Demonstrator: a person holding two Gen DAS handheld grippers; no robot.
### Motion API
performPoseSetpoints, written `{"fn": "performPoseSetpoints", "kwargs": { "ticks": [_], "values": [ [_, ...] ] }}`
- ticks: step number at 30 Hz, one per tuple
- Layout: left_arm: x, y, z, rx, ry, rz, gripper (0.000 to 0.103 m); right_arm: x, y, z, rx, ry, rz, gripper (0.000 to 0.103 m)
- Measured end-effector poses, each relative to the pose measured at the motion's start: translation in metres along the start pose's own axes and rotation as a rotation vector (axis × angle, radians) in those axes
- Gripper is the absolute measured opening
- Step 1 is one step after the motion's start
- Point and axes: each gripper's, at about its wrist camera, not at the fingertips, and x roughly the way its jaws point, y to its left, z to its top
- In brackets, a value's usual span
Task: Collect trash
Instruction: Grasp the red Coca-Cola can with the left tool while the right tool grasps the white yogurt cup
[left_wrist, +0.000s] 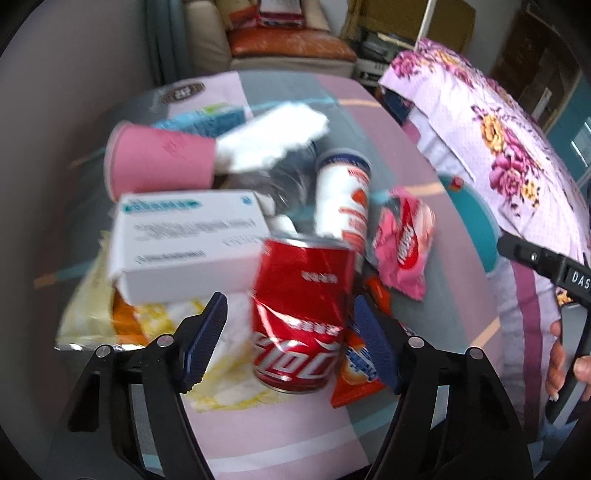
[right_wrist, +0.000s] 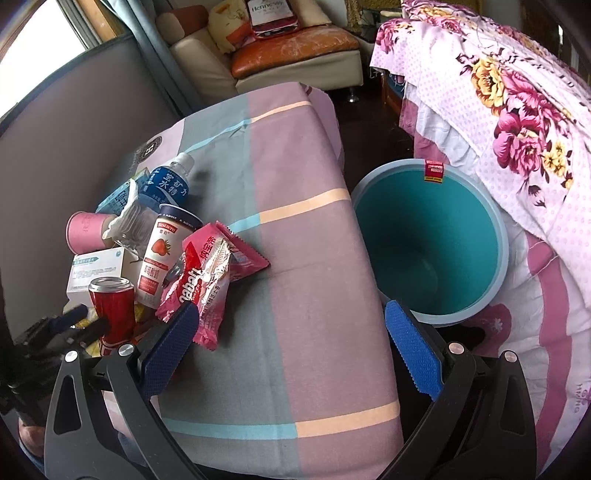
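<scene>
A heap of trash lies on the checked tablecloth (right_wrist: 314, 258). A dented red cola can (left_wrist: 299, 314) stands at its near side. My left gripper (left_wrist: 290, 332) is open around the can: the right pad is at the can's side and a gap shows at the left pad. Behind the can are a white box (left_wrist: 188, 240), a pink paper cup (left_wrist: 159, 162), a strawberry yogurt bottle (right_wrist: 160, 254), a pink wafer wrapper (right_wrist: 210, 273) and a water bottle (right_wrist: 170, 184). My right gripper (right_wrist: 291, 339) hangs open over bare cloth, nothing between its fingers.
A teal bin (right_wrist: 406, 221) stands on the floor just past the table's right edge, against floral bedding (right_wrist: 517, 110). A yellow bag (left_wrist: 92, 306) and an orange wrapper (left_wrist: 354, 376) lie under the can. A sofa (right_wrist: 295, 48) is behind the table.
</scene>
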Motion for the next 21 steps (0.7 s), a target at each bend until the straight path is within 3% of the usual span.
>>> {"fn": "performPoseSetpoints", "kwargs": {
  "ticks": [7,9,11,12,15,16,17,21],
  "values": [
    [0.034,0.006,-0.002,-0.03,0.066,-0.017,0.073,0.0,0.006,0.002,-0.006,0.005,0.038,0.097],
    [0.031,0.006,-0.002,-0.026,0.052,-0.023,0.062,0.002,0.009,0.002,-0.004,0.015,0.057,0.097],
    [0.022,0.006,0.0,-0.015,0.027,-0.039,0.062,0.003,0.012,0.004,-0.002,0.02,0.071,0.096],
    [0.016,0.007,0.001,-0.016,0.014,-0.043,0.062,0.004,0.016,0.006,-0.008,0.021,0.074,0.094],
    [-0.001,0.016,0.006,-0.036,-0.024,-0.063,0.062,0.005,0.028,0.014,-0.031,0.032,0.095,0.073],
    [-0.008,0.018,0.008,-0.04,-0.039,-0.067,0.062,0.006,0.033,0.017,-0.038,0.038,0.106,0.061],
    [-0.016,0.021,0.01,-0.044,-0.062,-0.075,0.062,0.008,0.038,0.02,-0.045,0.045,0.117,0.056],
    [-0.039,0.038,0.022,-0.061,-0.138,-0.081,0.062,0.016,0.065,0.034,-0.081,0.082,0.171,0.055]
  ]
}}
